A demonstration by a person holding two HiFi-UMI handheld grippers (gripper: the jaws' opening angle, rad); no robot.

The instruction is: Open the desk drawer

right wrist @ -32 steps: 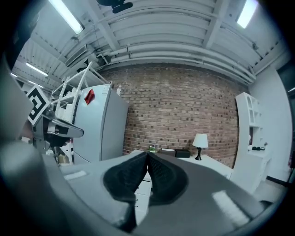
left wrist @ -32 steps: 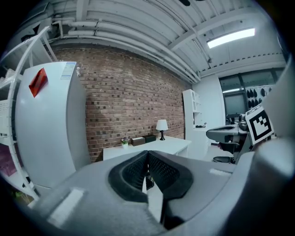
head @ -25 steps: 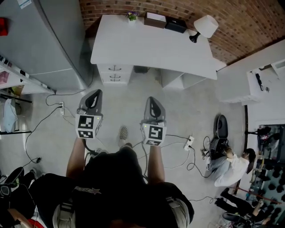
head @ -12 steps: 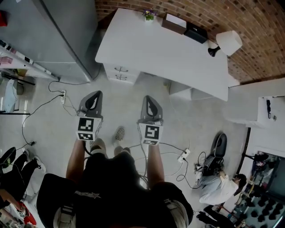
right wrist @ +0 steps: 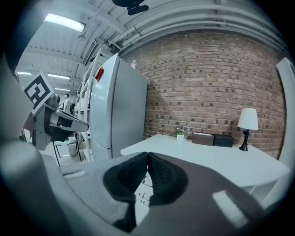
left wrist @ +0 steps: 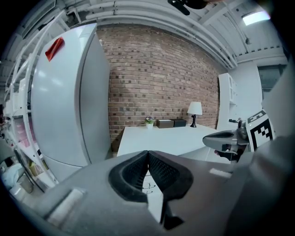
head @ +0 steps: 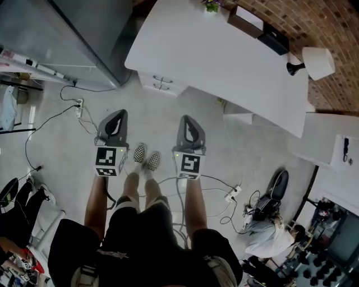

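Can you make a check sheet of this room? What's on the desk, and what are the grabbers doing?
Surface: white desk, mostly bare.
Job's things: drawers under its fridge-side end, shut.
Clutter: plant, brown box, black box, lamp along the back edge.
Grippers: left gripper and right gripper empty, fingers together, short of the desk.
Cables: wires and power strip on the floor.
Surroundings: fridge, brick wall, another person.

The person is holding the left claw [head: 118, 116] and the right claw [head: 187, 120] side by side over the grey floor [head: 168, 120], both pointing toward the white desk [head: 219, 59]. The desk's drawers [head: 161, 84] are sitting shut ahead of the claws, well apart from both. A grey fridge [head: 61, 33] is standing ahead and left of the left claw. Checkered shoes [head: 146, 157] are showing between the claws' marker cubes.
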